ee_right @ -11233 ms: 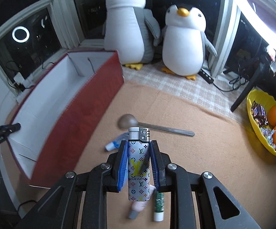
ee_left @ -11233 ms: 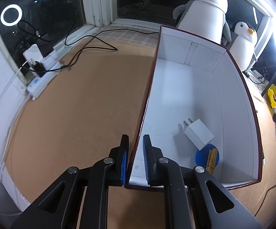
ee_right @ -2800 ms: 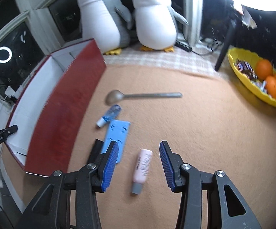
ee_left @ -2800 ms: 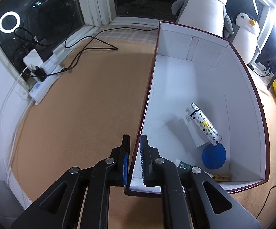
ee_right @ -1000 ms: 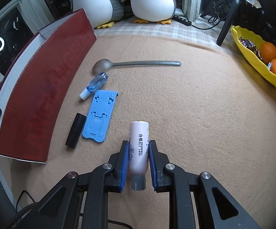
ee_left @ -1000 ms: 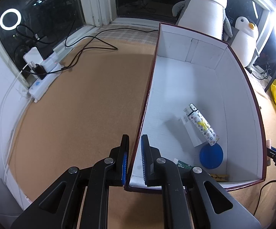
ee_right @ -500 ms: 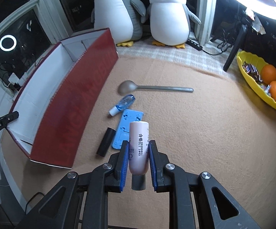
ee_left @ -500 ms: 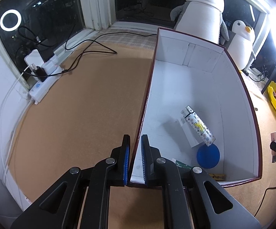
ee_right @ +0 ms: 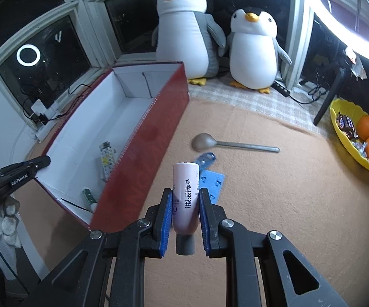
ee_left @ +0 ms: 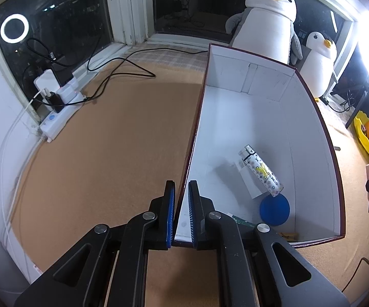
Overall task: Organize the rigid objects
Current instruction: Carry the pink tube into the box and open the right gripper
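My left claw (ee_left: 182,215) is pinched on the near wall of the red box (ee_left: 334,153), steadying it. My right claw (ee_right: 183,220) grips a pink tube (ee_right: 185,197), cap toward me, lifted clear of the counter (ee_right: 286,204) just beside the box's red outer side.

Stowed in the box: patterned lighter (ee_left: 261,171), a white block (ee_left: 248,179) under it, blue disc (ee_left: 274,206), a green-labelled stick (ee_right: 88,196), and a small item at the near wall that I cannot identify.

Outstanding on the counter: spoon (ee_right: 233,145), small clear-blue bottle (ee_right: 206,159), blue plastic plate (ee_right: 214,183).

Judgement: roughly half complete; the tube goes in next.
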Tool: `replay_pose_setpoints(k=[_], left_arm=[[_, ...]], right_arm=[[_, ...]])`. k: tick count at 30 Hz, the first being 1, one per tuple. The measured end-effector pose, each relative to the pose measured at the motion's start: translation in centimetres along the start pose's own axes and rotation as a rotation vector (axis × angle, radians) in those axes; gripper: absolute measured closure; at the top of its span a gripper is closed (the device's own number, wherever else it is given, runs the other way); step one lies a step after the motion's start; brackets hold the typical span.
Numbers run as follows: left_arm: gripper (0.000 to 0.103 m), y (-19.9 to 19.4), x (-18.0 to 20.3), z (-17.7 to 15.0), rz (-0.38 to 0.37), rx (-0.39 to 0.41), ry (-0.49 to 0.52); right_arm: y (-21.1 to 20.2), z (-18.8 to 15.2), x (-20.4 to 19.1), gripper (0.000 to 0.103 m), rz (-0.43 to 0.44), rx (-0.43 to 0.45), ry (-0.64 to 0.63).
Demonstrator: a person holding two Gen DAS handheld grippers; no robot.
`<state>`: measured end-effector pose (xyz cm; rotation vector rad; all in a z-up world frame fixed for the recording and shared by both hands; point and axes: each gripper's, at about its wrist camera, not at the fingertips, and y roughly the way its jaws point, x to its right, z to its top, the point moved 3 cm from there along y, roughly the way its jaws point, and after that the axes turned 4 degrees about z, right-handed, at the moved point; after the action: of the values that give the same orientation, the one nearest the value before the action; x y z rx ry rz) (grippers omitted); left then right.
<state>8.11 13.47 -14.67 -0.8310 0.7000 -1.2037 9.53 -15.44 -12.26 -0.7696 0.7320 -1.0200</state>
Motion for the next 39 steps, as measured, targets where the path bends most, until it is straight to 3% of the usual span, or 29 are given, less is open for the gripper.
replay_pose_setpoints(k=[24, 39], left_arm=[[0.096, -0.3, -0.2, -0.1, -0.016, 0.019, -0.014], [0.096, -0.3, -0.2, -0.1, -0.017, 0.02, -0.018]], right_arm=[[1.3, 3.2, -10.0, 0.085, 0.112, 0.017, -0.163], [4.5, 2.6, -12.4, 0.085, 0.142, -0.043, -0.184]])
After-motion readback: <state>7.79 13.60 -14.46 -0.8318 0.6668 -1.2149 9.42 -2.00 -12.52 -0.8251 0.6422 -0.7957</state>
